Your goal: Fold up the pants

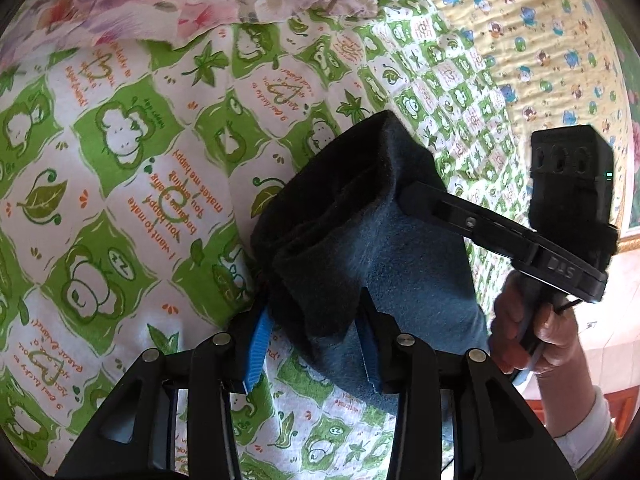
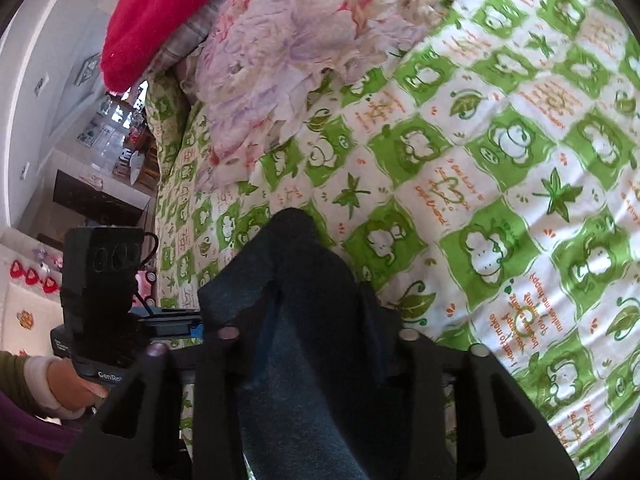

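- Nearest the left wrist lens, the left gripper [image 1: 316, 344] has its jaws clamped on a bunched fold of the dark blue pants [image 1: 360, 216]; the blue pad [image 1: 258, 350] of one finger shows beside the cloth.
- In the right wrist view the right gripper [image 2: 304, 320] is likewise closed on the same pants [image 2: 296, 320], the fabric rising in a ridge between its fingers and draping back toward the lens.
- The pants hang bunched between the two tools, held above the green-and-white bedsheet [image 1: 120, 184] rather than spread flat on it.
- The right gripper's finger [image 1: 460, 210] bites the cloth at its upper right edge in the left view, so the two grips sit close together, side by side.
- The garment's long axis cannot be told; most of its length is hidden.
- My guess: the next move turns on lowering both held edges together onto the sheet, clear of the floral quilt [image 2: 288, 52] farther off.
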